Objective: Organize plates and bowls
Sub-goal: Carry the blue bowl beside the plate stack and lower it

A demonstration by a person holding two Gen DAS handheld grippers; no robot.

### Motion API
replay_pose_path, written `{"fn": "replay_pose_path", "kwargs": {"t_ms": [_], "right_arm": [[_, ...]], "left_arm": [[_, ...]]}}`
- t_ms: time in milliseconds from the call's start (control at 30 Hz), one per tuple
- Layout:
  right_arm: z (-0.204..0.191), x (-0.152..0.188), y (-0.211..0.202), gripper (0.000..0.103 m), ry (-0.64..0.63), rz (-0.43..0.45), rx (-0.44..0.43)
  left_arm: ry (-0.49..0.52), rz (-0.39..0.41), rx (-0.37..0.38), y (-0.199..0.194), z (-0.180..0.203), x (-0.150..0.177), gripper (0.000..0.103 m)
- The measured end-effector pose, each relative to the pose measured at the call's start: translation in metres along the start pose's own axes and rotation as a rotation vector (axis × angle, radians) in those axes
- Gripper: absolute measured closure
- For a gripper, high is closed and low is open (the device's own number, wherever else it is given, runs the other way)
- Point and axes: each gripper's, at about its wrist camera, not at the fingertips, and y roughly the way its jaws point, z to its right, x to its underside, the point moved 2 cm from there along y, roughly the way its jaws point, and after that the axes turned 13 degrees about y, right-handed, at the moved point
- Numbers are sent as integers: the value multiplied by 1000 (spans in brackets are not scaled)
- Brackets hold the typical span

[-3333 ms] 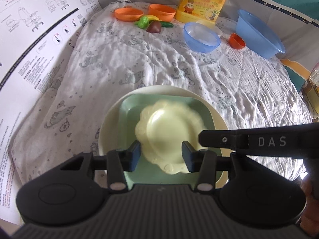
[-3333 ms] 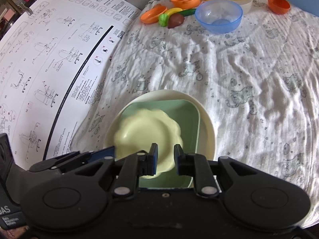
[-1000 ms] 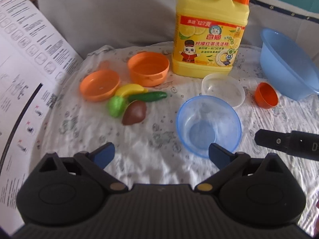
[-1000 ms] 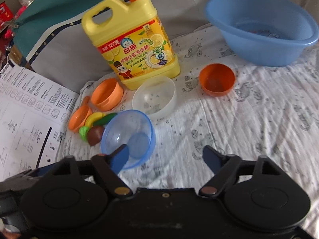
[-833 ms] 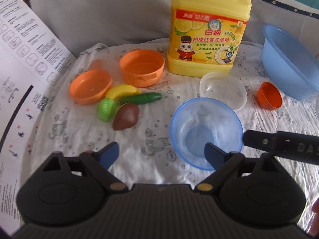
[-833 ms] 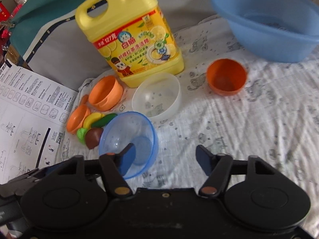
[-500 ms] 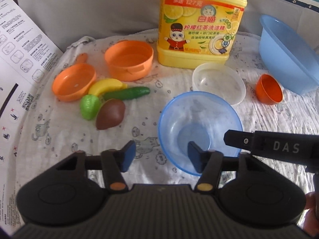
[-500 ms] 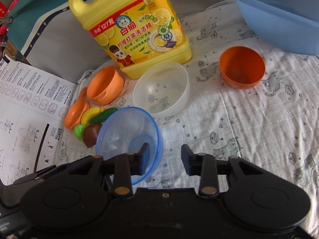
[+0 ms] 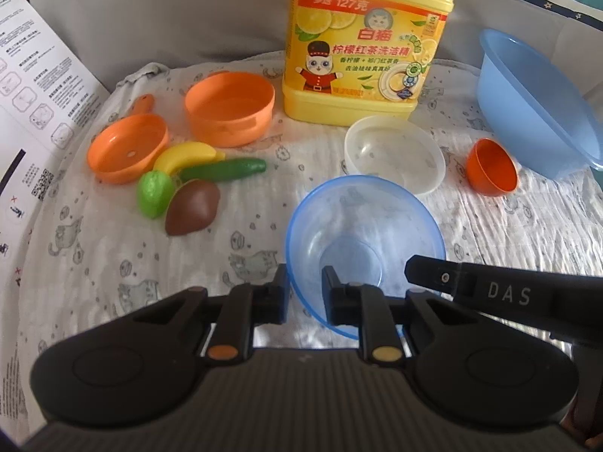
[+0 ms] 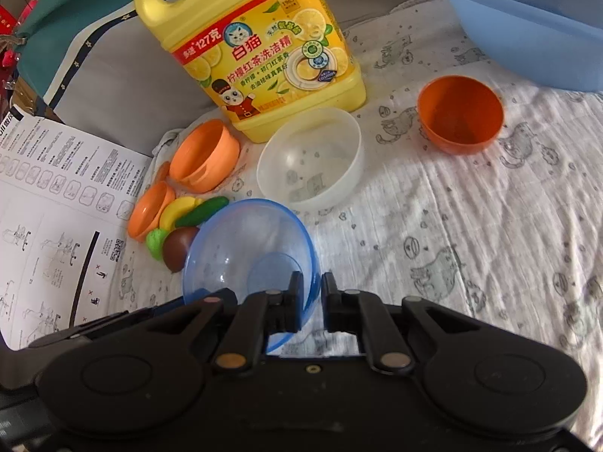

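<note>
Our left gripper [image 9: 304, 293] is closing on the near-left rim of the translucent blue plastic bowl [image 9: 363, 248], one finger inside the wall and one outside. Our right gripper [image 10: 311, 293] has pinched shut over the near-right rim of the same bowl, again with the thin wall between its fingers. So we hold the bowl at two points of its near edge.

To do this step well, we judge that both grips should sit firmly on the rim before any lift, and that we should raise both hands together and level, since the thin wall may flex or slip if one side leads.

The bowl stands upright on the cat-printed white cloth [image 10: 471, 233], near us. It is round, deep and empty, with a flat darker base showing through.

Just beyond it is a clear white plastic bowl [image 9: 394, 154], almost touching its far rim. A small orange bowl [image 9: 490, 169] lies tilted to the right, near a large blue basin [image 9: 535, 101]. A yellow detergent jug [image 9: 369, 45] stands at the far side. To the left lie an orange toy pot [image 9: 230, 107], an orange toy pan [image 9: 126, 150] and toy fruit and vegetables [image 9: 188, 188].
</note>
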Motion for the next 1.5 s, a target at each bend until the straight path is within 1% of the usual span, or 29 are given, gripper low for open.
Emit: {"fn": "replay_pose_path", "kwargs": {"t_ms": [233,467,633,800,1000,1233,1500], "right_arm": [[8,15,-27,93,7,6,2],[26,37,-68,93,14,22,3],[47,59,-97,93,24,30,5],[67,82,-124,93,29,35,15],[78,101,-151,92,14,56,19],[91,121,-173,90,5,50,32],[100,136,-178,90,11,19,59]], "left_arm": [[-10,-8,22,-22,13,14,86],[11,1,67,-54,34,33,86],[23,1,111,-78,55,51,86],[40,-8,136,-97,76,73,85],[59,-12,154,-116,96,98,83],[65,-34,182,-126,114,127,82],[58,-59,196,-125,123,147,82]]}}
